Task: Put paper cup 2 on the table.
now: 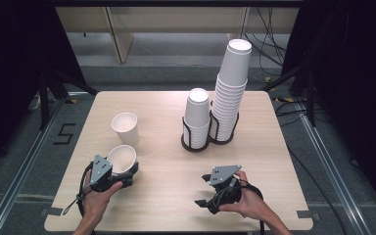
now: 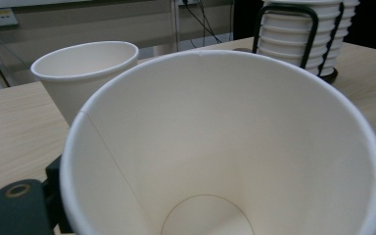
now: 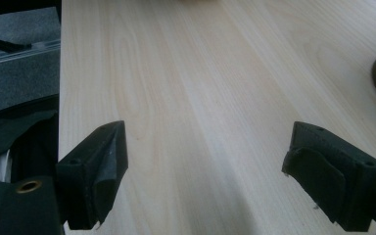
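Dark studio floor all around, and in the middle a pale wooden table (image 1: 166, 205) with plenty of bare grain showing. Biggest thing on it: the tall cup stack (image 1: 231, 93) in its black wire holder, with the shorter stack (image 1: 197, 120) touching it on the left. Well apart from those, a single upright cup (image 1: 125, 128) stands alone. Just in front of it, the left gripper (image 1: 122, 171) has its jaws clamped on the held cup (image 2: 225, 142), tilted so the mouth faces away from the person. The right gripper (image 3: 205, 171) hovers over bare wood, jaws spread wide, nothing between them. The danger, I'd say: thin paper wall, so a hard squeeze could crumple it, or a swing forward could topple the upright cup.
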